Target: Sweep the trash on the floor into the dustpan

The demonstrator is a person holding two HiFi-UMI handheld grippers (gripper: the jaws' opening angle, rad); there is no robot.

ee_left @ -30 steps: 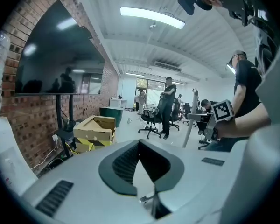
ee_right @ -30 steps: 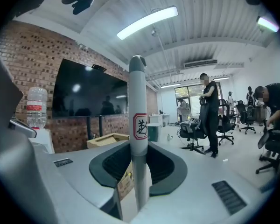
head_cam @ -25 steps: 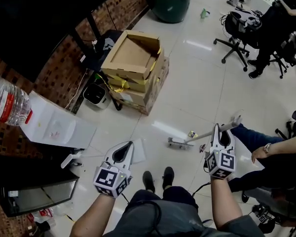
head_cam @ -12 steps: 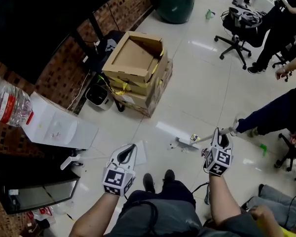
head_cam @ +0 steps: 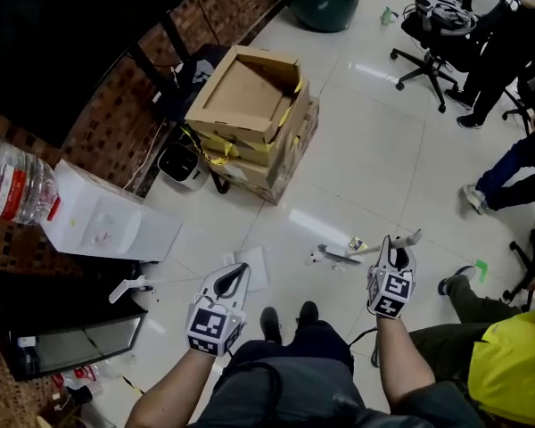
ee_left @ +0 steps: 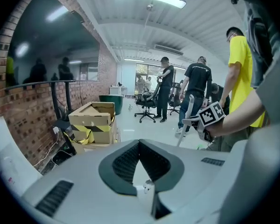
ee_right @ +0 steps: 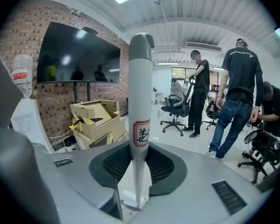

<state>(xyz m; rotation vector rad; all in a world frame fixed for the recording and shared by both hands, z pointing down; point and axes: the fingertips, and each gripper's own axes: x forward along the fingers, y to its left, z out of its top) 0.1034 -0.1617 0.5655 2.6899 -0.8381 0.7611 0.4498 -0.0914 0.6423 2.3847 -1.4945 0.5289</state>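
White glossy tile floor (head_cam: 374, 159) across the room, brick wall (head_cam: 89, 123) along the left. Stacked cardboard boxes (head_cam: 250, 105) against that wall, top one open, yellow-and-black tape hanging off the sides. Left of them, white water dispenser (head_cam: 107, 226) carrying an upturned clear bottle (head_cam: 13, 185) with a red label, wording too small to read. Black office chair (head_cam: 428, 25) far across the floor, people standing and sitting near it.

Nearer, both grippers low over the tile ahead of a pair of black shoes (head_cam: 269, 325). On the left gripper (head_cam: 242, 268), jaws closed tip to tip with nothing between them; white sheet of paper (head_cam: 257, 279) on the floor just beside. On the right gripper (ee_right: 140, 148), jaws clamped on the pale handle (ee_right: 140, 92) of a long-handled sweeping tool, running straight up between the pads in the right gripper view. On that handle, small red-bordered label (ee_right: 141, 133) with one dark character, not legible. Flat head (head_cam: 328, 257) of the tool down on the tile, left of the right gripper. Small pale scrap of trash (head_cam: 357, 243) on the floor just beside that head, between it and the right gripper.
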